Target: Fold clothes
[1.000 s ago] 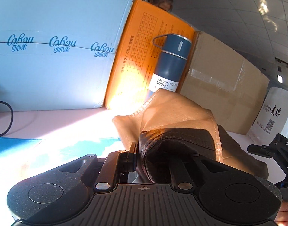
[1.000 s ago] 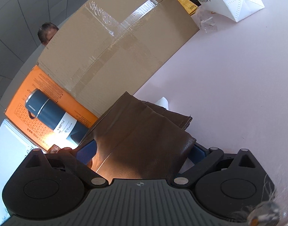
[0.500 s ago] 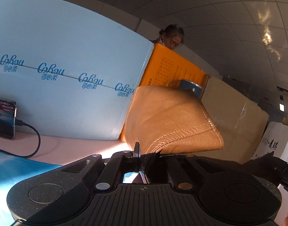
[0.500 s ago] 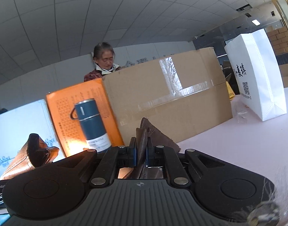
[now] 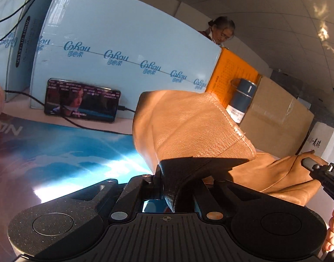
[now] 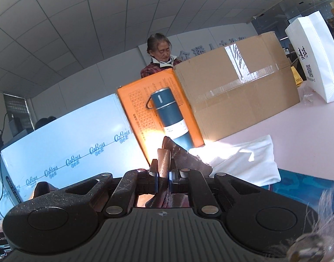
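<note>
Looking along the left gripper (image 5: pixel 167 181), the tan leather garment (image 5: pixel 195 128) rises straight up from its fingers, which are pinched narrow on a folded edge; the stitched hem runs off to the right, where the right gripper (image 5: pixel 319 170) grips the far end, so the piece's long axis spans between the two hands above the blue mat (image 5: pixel 64 152) on the bench. A phone (image 5: pixel 81 102) leans against the pale blue box (image 5: pixel 123 50) behind.

From the right wrist view, the fingers (image 6: pixel 154 179) are closed tight on a dark bunched edge of that garment, lifted off the bench (image 6: pixel 302 126), with a white cloth (image 6: pixel 243 159) lying just beyond and a blue flask (image 6: pixel 171 118) further back
</note>
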